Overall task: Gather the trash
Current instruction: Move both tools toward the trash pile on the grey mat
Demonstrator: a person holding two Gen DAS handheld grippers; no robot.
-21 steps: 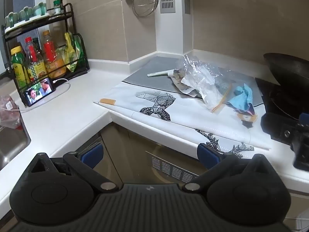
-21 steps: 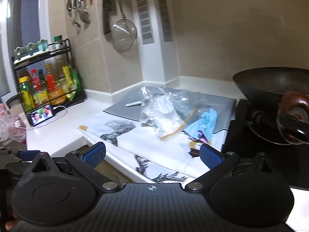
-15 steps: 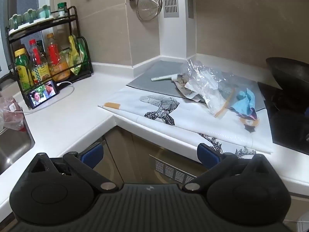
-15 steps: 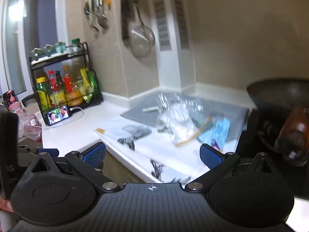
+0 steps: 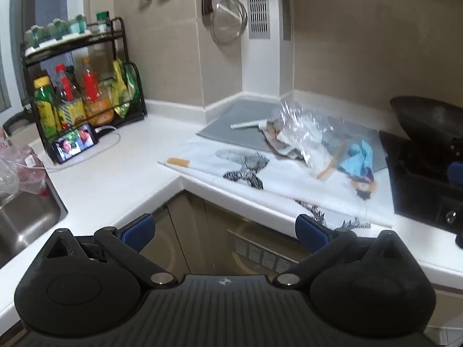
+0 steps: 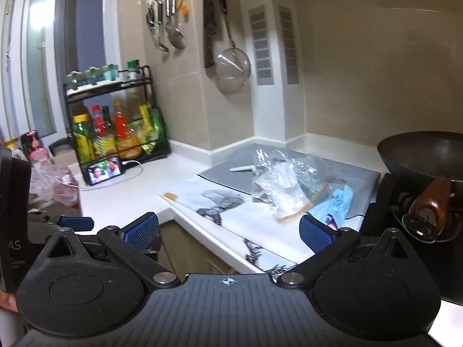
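Both the left gripper [image 5: 224, 228] and right gripper [image 6: 228, 230], jaws wide and empty, have drawn back from the crumpled clear plastic bag [image 5: 301, 133], so collection has not begun.

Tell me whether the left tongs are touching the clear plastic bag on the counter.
Apart. The left wrist view shows the left tongs open and empty over the cabinet front, with the printed sheet lying between them and the clear plastic bag.
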